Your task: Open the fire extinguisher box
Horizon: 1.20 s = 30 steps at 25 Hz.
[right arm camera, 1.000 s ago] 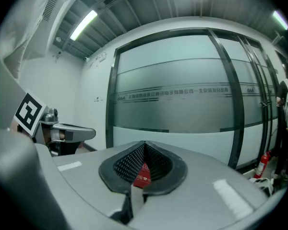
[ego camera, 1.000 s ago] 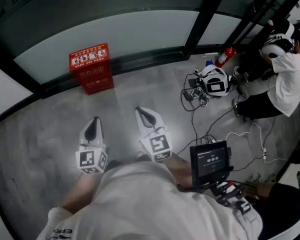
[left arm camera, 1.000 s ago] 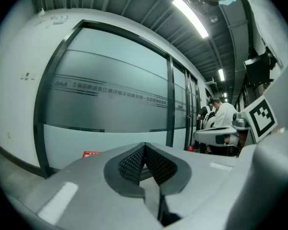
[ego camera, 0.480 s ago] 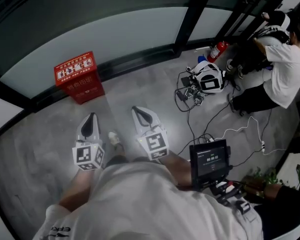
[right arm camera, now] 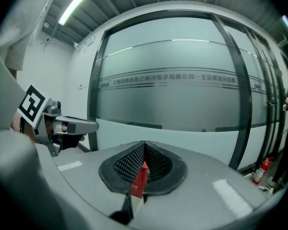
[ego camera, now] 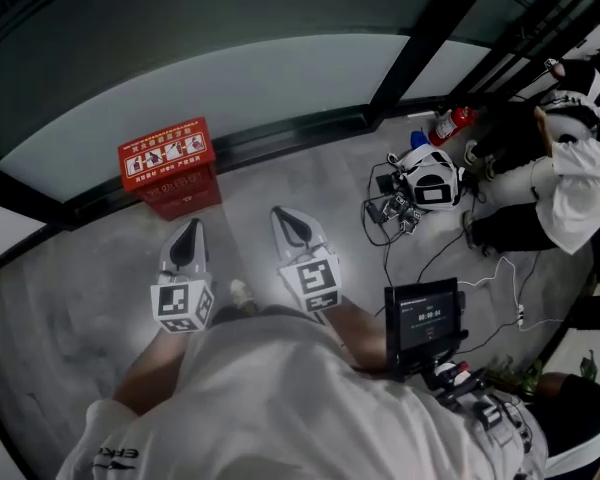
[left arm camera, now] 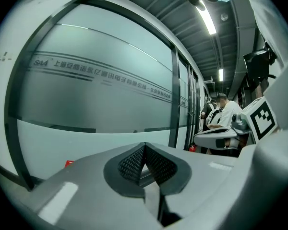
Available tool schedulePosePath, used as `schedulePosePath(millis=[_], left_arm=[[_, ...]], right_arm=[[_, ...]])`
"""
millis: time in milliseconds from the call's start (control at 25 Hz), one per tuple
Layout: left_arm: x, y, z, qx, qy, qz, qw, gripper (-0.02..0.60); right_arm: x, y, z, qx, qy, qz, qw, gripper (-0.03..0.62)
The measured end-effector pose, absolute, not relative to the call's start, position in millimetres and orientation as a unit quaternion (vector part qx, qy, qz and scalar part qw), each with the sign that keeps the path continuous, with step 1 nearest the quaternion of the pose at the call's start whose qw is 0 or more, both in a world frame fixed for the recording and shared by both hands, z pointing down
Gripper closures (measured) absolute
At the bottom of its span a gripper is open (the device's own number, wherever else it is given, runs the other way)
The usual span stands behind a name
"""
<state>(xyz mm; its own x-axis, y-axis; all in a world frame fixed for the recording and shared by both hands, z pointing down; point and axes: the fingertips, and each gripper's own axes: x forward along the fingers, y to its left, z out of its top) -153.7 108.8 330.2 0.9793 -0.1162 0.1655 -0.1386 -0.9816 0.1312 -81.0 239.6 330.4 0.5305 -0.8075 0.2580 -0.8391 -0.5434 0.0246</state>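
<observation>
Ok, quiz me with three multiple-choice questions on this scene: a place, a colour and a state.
1. Where does the fire extinguisher box stand?
A on a table
B on the floor by the glass wall
C on a shelf
2. Its colour?
A yellow
B blue
C red
3. The right tool is?
A shut, empty
B open
C gripping the box
Answers: B, it sits at the wall's foot; C, its sides are red; A, its jaws meet with nothing between them.
</observation>
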Motion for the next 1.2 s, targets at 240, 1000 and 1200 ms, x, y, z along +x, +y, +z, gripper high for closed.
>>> schedulePosePath(millis=[240,1000,1200], left_arm=[[-114.2,51.6,341.9,0.991,-0.068,0.085,0.076,0.580],[19.3,-44.4,430.2,0.951,-0.233,0.177,0.102,0.580],[33.5,-57.8,456.8,0.926,-0.299,0.195,0.122,0.580]], right_arm=[[-34.8,181.0,336.5,0.871,-0.472,0.107,0.089,0.580],[131.6,44.0,432.6,0.733,-0.641,0.138,0.181,0.580],[153.1,14.9,474.0,0.668,-0.695,0.120,0.237,0.580]])
